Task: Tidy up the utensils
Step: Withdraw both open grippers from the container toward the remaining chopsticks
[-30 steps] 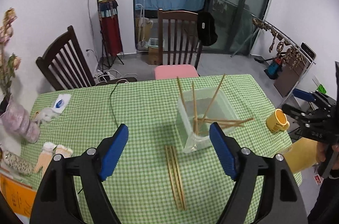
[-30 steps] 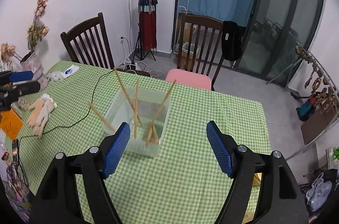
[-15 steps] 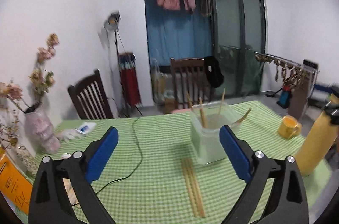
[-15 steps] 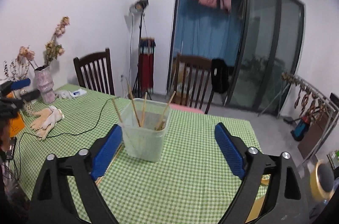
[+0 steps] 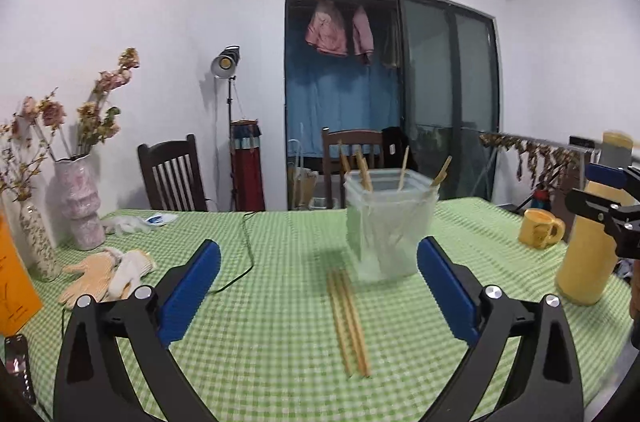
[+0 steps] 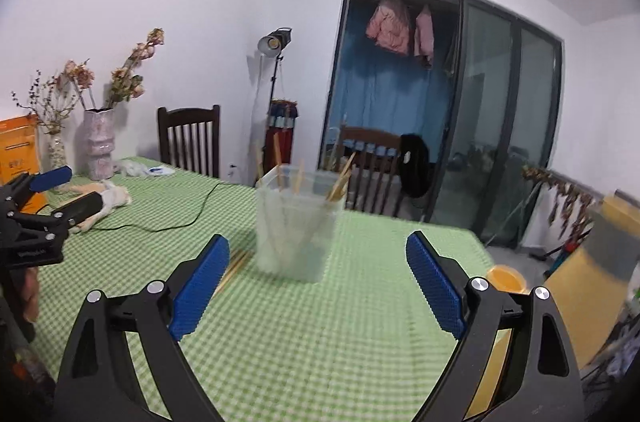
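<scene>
— What are your claws doing?
— My left claw (image 5: 318, 264) and right claw (image 6: 318, 270) are both released, gripping nothing.
— And the utensils?
— Thin wooden chopsticks (image 5: 349, 318) lie flat on the green checked counter (image 5: 260, 342) just ahead. Behind them, touching I think, stands a clear plastic tub (image 5: 388, 226) holding more sticks.

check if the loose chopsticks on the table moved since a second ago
No. The loose chopsticks lie just left of the clear container's front on the green checked cloth, as before. Only the camera dropped lower, so the view changed.
</scene>
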{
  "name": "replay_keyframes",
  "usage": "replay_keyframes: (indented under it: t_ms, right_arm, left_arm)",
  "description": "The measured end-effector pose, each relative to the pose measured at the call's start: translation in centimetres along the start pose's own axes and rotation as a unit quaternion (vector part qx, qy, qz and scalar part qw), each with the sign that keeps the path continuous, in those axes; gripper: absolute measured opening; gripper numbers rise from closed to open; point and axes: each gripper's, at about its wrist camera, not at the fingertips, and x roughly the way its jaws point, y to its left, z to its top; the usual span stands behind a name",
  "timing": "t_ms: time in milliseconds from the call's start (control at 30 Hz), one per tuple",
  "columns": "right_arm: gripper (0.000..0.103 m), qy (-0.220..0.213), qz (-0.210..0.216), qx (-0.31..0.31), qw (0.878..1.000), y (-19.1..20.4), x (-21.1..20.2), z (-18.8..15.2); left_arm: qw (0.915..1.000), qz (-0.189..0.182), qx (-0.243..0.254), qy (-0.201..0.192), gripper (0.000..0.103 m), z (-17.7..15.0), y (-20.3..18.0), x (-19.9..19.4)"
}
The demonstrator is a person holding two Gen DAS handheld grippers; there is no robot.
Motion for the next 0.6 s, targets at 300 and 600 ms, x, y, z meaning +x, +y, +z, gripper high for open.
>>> replay_keyframes:
  t_ms: [300, 600]
  right_arm:
    - [0.086, 0.048, 0.004, -0.015, 0.999, 1.9, 0.3, -5.5]
    - [0.086, 0.084, 0.025, 0.000, 0.996, 3.7, 1.7, -8.4]
  left_arm:
    - [0.9962, 0.017, -0.036, 0.077, 0.096, -6.0, 1.5, 0.7]
    - [0.9873, 0.056, -0.059, 0.136, 0.096, -10.3, 4.6, 1.8]
